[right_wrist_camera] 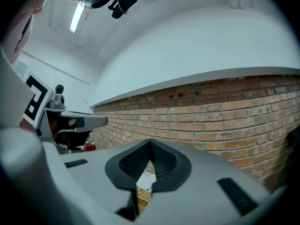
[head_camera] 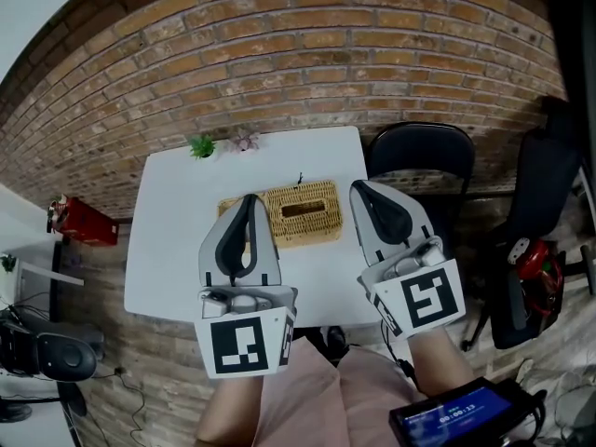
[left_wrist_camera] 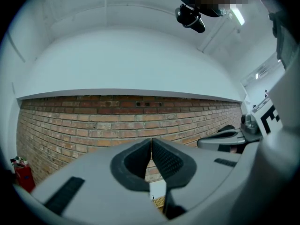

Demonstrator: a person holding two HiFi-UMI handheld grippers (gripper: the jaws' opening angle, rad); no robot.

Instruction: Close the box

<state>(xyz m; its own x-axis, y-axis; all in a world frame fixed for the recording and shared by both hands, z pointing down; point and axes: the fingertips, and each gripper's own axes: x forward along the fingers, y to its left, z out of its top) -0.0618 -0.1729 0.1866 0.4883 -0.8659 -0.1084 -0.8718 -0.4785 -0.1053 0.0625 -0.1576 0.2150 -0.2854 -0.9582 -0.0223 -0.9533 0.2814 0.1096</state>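
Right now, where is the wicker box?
Head view: the wicker box sits centred on the table, between the left gripper and right gripper, the green plant beyond it.

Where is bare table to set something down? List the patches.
Bare: the table's left side, edge to woven box; the far right corner behind the box. Crowded: by the green plant and pink flowers. The left gripper and right gripper hide the near part.

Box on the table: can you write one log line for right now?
box: wicker, on white table | left gripper: shut, empty | right gripper: shut, empty | contact with box: none
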